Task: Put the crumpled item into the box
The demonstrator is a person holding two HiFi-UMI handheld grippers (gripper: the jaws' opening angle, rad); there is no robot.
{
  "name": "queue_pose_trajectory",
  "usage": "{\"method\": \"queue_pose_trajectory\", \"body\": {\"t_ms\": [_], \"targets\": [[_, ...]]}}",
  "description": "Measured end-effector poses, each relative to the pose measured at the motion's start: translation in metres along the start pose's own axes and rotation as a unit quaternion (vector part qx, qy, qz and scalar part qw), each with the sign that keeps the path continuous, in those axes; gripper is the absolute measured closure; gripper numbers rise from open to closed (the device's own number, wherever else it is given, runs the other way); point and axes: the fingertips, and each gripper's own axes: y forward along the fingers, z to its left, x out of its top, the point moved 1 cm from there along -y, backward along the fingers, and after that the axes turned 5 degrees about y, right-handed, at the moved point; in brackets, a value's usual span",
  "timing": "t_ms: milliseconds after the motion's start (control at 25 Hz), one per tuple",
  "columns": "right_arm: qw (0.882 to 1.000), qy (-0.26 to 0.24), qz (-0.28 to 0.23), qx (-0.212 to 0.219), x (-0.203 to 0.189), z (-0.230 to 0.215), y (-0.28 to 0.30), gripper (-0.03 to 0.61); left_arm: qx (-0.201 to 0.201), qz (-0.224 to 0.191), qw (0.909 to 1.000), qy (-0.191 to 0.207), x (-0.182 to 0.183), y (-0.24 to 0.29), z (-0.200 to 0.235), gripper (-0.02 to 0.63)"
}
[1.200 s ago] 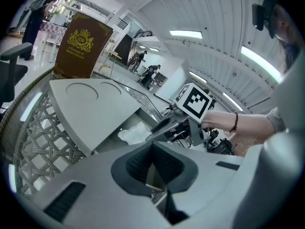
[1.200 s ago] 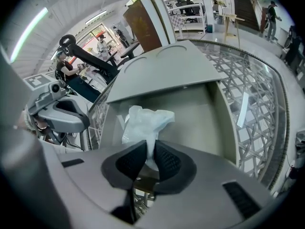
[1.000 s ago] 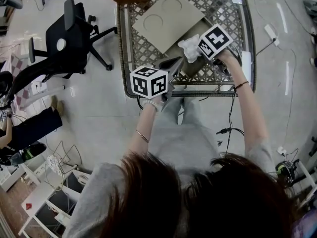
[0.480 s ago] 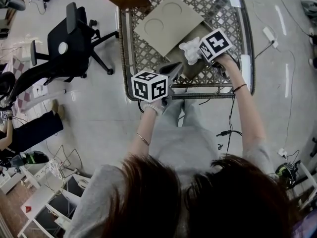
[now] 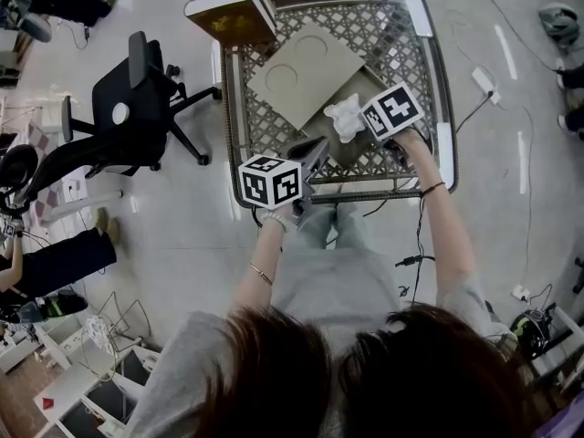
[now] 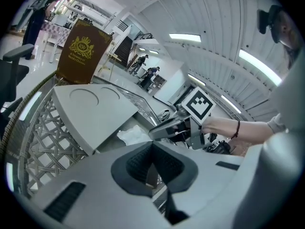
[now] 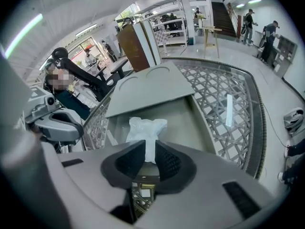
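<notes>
The crumpled white item (image 5: 347, 117) hangs at the tip of my right gripper (image 5: 359, 122), over the open grey box (image 5: 358, 150). In the right gripper view the item (image 7: 145, 128) runs down between the jaws of that gripper (image 7: 148, 156). The jaws are closing and both pads touch it. Below it lies the box's inside (image 7: 183, 123), with the lid (image 7: 147, 89) folded back behind. My left gripper (image 5: 315, 149) sits at the box's near left edge, and its jaws (image 6: 152, 163) are shut. I cannot tell whether they pinch the box wall.
The box lies on a glass table with a lattice base (image 5: 411, 44). A brown and white carton (image 5: 233, 7) stands at the table's far left corner. A black office chair (image 5: 137, 89) stands left of the table. Cables (image 5: 420, 245) trail on the floor at the right.
The head camera has shifted a little. Both grippers stay at the box, and the white item still hangs at the right gripper's tip.
</notes>
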Motion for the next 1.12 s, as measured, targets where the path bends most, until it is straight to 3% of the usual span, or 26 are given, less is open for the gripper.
{"method": "queue_pose_trajectory", "body": {"t_ms": [240, 600, 920, 1120], "targets": [[0.997, 0.015, -0.068, 0.014, 0.003, 0.017, -0.025, 0.545, -0.005, -0.017, 0.9997, 0.018, 0.013, -0.013, -0.008, 0.597], [0.986, 0.008, -0.164, 0.036, 0.002, 0.040, -0.069, 0.555, -0.022, -0.045, 0.9965, 0.066, 0.042, -0.033, -0.030, 0.597], [0.955, -0.013, -0.293, 0.047, 0.021, 0.059, -0.122, 0.555, -0.020, -0.088, 0.9892, 0.115, 0.077, -0.053, -0.047, 0.597], [0.936, -0.018, -0.347, 0.052, 0.025, 0.073, -0.154, 0.555, -0.013, -0.106, 0.9841, 0.141, 0.091, -0.071, -0.059, 0.597]]}}
